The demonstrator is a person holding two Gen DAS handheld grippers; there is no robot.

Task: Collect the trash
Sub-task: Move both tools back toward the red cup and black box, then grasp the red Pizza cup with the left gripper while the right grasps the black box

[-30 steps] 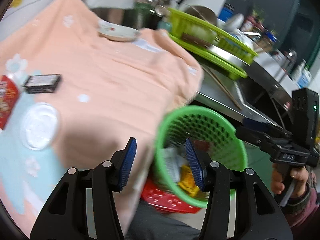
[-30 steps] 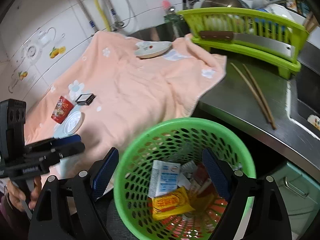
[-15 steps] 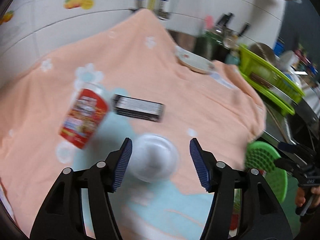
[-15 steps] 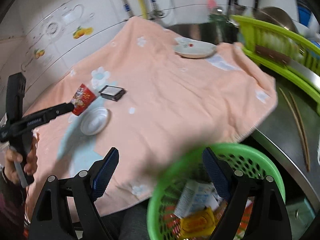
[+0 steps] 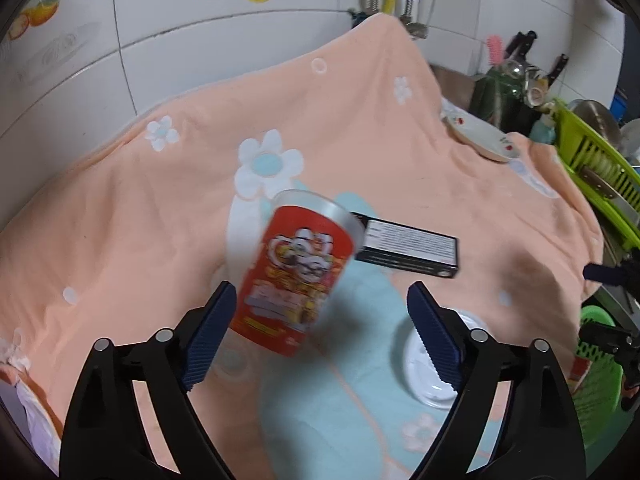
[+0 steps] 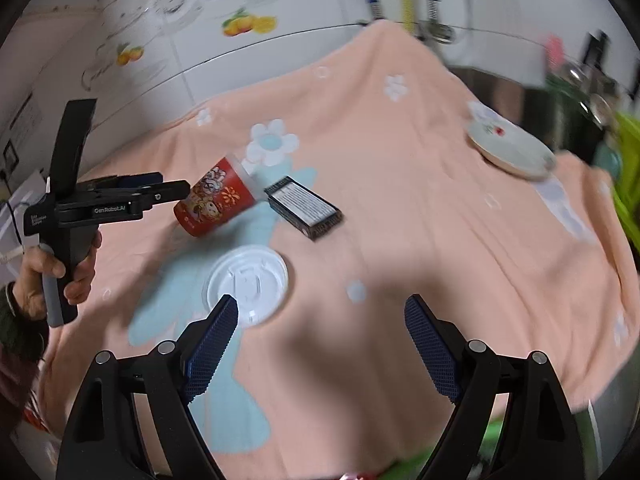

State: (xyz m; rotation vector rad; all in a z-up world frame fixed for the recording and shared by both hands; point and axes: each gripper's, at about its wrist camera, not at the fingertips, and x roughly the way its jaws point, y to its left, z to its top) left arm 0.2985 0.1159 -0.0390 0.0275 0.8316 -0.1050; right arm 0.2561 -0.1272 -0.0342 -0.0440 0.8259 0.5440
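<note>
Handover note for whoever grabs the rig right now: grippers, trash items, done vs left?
Left gripper: open, empty, closing in on the red cup lying on its side on the peach towel.
Right gripper: open, empty, above the towel near the white lid.
The black box lies beside the cup.
Done: nothing gripped yet.
Left: cup, lid and box go into the green basket at the counter's edge.

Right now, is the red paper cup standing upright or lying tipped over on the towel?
Tipped over. The red paper cup lies on its side on the peach towel, its rim toward the black box and its lid lying apart.
</note>
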